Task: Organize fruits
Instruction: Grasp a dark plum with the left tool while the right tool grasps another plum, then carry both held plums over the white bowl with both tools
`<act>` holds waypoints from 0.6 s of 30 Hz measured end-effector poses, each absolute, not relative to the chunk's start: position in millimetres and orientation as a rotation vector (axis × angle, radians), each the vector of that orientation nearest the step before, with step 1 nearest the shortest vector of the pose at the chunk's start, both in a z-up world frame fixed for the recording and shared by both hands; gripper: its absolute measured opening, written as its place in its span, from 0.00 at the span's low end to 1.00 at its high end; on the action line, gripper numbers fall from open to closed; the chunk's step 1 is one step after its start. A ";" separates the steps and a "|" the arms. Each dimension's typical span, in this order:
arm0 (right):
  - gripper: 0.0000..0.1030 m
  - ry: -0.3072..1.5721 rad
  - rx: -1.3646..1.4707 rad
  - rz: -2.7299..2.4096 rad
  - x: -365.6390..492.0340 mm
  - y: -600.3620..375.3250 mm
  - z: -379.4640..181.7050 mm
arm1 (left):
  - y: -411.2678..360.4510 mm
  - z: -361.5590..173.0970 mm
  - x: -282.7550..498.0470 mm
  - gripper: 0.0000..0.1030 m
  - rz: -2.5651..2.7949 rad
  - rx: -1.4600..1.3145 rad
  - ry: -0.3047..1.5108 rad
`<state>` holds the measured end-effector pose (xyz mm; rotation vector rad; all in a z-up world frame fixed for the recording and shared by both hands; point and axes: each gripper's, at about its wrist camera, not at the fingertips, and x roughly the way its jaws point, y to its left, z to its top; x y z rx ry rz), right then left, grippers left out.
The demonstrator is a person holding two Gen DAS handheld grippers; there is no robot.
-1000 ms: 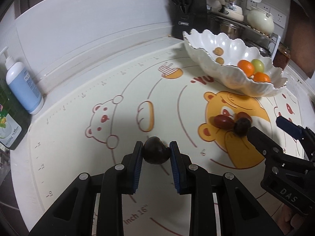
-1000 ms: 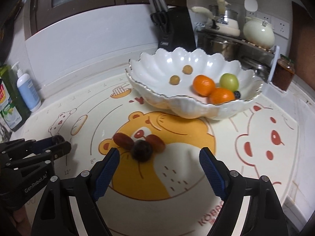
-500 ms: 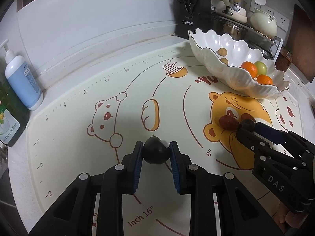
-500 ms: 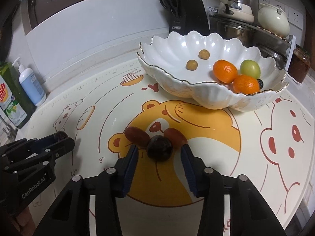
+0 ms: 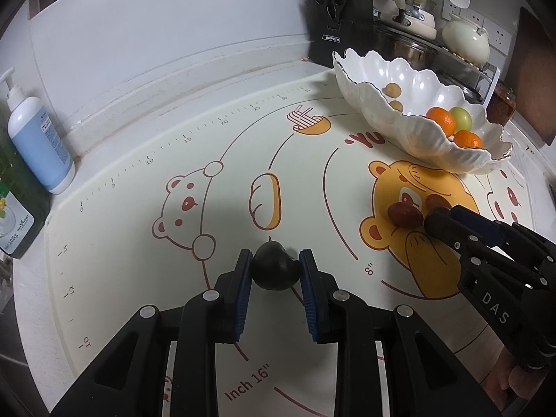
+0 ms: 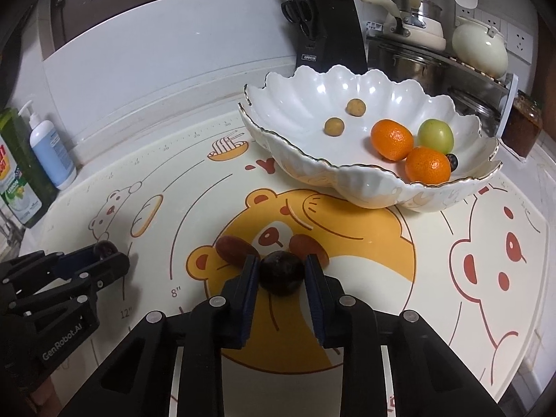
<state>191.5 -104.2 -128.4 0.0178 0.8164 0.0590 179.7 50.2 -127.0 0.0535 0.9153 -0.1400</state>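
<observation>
My left gripper [image 5: 275, 271] is shut on a dark round fruit [image 5: 275, 271] just over the bear-print mat [image 5: 208, 132]. My right gripper [image 6: 282, 272] has its jaws closing on a second dark round fruit [image 6: 282, 272], and both blue pads touch its sides. Two reddish-brown dates [image 6: 232, 250] [image 6: 311, 245] lie on the mat on either side of that fruit. The white scalloped bowl [image 6: 295, 104] at the back right holds two oranges [image 6: 392, 139], a green fruit [image 6: 435, 135], two small tan fruits [image 6: 334, 127] and a small dark berry [image 6: 451, 161].
A black knife block [image 6: 330, 31] stands behind the bowl, with pots and a cream kettle [image 6: 481, 47] on a rack to its right. A blue pump bottle [image 5: 38, 139] and a green bottle [image 5: 17, 215] stand at the mat's left edge. A jar [image 6: 526, 125] sits far right.
My right gripper went from wide open to closed around the dark fruit between the dates and edged towards it. My left gripper kept its hold without moving.
</observation>
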 end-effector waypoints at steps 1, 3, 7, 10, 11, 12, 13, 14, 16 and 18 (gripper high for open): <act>0.27 0.816 0.018 0.060 190.8 -104.4 -128.4 | 50.0 -126.8 179.6 0.27 -0.140 0.054 0.915; 0.27 0.814 0.024 0.061 188.7 -105.4 -127.3 | 48.7 -126.4 179.3 0.27 -0.144 0.056 0.915; 0.27 0.803 0.027 0.061 183.3 -108.0 -122.4 | 45.0 -124.0 177.6 0.27 -0.153 0.061 0.910; 0.27 0.791 0.027 0.054 179.5 -110.6 -118.1 | 40.2 -120.5 176.4 0.27 -0.163 0.064 0.902; 0.27 0.788 0.030 0.053 178.5 -112.0 -116.6 | 38.6 -119.4 176.1 0.27 -0.167 0.065 0.900; 0.27 0.785 0.033 0.050 177.3 -113.8 -115.1 | 37.3 -118.6 175.8 0.27 -0.169 0.065 0.899; 0.27 0.783 0.035 0.047 176.7 -114.9 -114.1 | 35.3 -117.2 175.6 0.27 -0.173 0.066 0.896; 0.27 0.780 0.037 0.045 175.8 -116.4 -112.8 | 33.9 -115.9 175.7 0.27 -0.176 0.068 0.894; 0.27 0.774 0.040 0.040 173.7 -119.0 -110.3 | 30.1 -113.4 175.6 0.27 -0.183 0.071 0.889; 0.27 0.766 0.044 0.035 171.3 -122.6 -106.8 | 26.0 -111.0 176.3 0.27 -0.189 0.075 0.886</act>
